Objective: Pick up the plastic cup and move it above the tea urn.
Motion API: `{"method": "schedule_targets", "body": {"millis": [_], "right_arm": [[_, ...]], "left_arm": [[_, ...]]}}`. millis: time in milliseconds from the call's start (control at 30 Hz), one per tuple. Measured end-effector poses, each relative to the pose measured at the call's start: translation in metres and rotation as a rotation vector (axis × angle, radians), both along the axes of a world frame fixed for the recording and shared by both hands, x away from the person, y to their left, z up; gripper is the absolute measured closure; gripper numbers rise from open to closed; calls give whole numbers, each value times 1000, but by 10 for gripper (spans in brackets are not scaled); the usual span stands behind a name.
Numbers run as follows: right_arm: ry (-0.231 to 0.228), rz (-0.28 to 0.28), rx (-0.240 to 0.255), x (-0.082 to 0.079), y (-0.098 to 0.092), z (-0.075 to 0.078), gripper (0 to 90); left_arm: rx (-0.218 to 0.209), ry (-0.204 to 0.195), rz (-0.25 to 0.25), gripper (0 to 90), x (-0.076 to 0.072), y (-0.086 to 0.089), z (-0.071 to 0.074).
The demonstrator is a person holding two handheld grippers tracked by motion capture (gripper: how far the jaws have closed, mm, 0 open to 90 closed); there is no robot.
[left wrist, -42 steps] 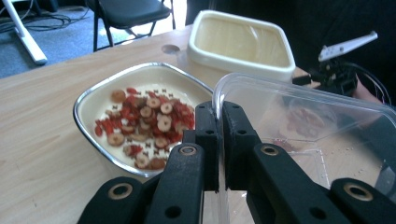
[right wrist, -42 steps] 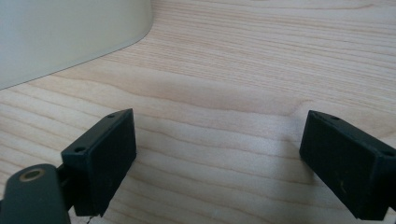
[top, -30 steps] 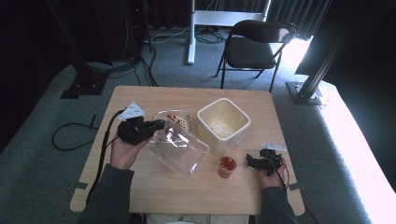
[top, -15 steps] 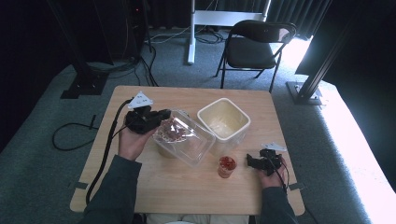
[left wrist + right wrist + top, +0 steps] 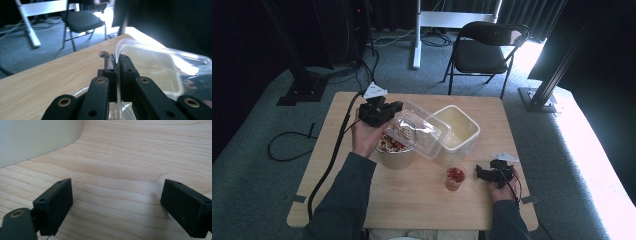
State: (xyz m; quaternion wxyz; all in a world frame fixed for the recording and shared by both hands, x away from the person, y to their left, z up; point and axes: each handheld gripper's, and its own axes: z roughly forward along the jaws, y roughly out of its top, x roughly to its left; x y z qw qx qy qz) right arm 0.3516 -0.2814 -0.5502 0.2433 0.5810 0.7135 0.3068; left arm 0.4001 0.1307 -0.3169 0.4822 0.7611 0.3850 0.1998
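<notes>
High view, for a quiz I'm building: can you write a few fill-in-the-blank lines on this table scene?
1. The left gripper is shut on the clear ____'s rim.
2. The clear container is held above a round ____ of reddish pieces.
3. The right gripper's jaws stand ____.
4. The small red cup stands on the ____.

Missing words: container; bowl; open; table

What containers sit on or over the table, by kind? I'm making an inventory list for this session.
Clear plastic clamshell container, held over the table: 1
Round tan paper bowl of red and white food: 1
Square cream plastic tub: 1
Small clear cup of red pieces: 1
Total: 4
</notes>
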Motion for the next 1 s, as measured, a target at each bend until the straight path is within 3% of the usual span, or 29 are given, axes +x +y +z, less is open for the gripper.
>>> {"method": "schedule_targets", "body": {"millis": [67,200,300,367,467,533,633,700,1000], "right_arm": [[1,0,0,0,0,0,102],[0,0,0,0,0,0,102],[0,0,0,0,0,0,102],[0,0,0,0,0,0,102],[0,0,0,0,0,0,102],[1,0,0,0,0,0,102],[-1,1,-2,0,0,0,102],[-1,0,0,0,0,0,102],[0,1,0,0,0,0,108]], "left_arm": [[-29,12,14,873,7,-5,-1],[-11,15,34,873,13,-11,-2],[-46,20,67,872,24,-23,-2],[-39,17,100,872,29,-30,-3],[-101,7,138,860,35,-41,-6],[-131,12,128,734,39,-47,-11],[-104,-6,111,563,38,-51,-18],[-100,-12,96,507,36,-50,-18],[-68,-50,79,473,24,-39,-10]]}}
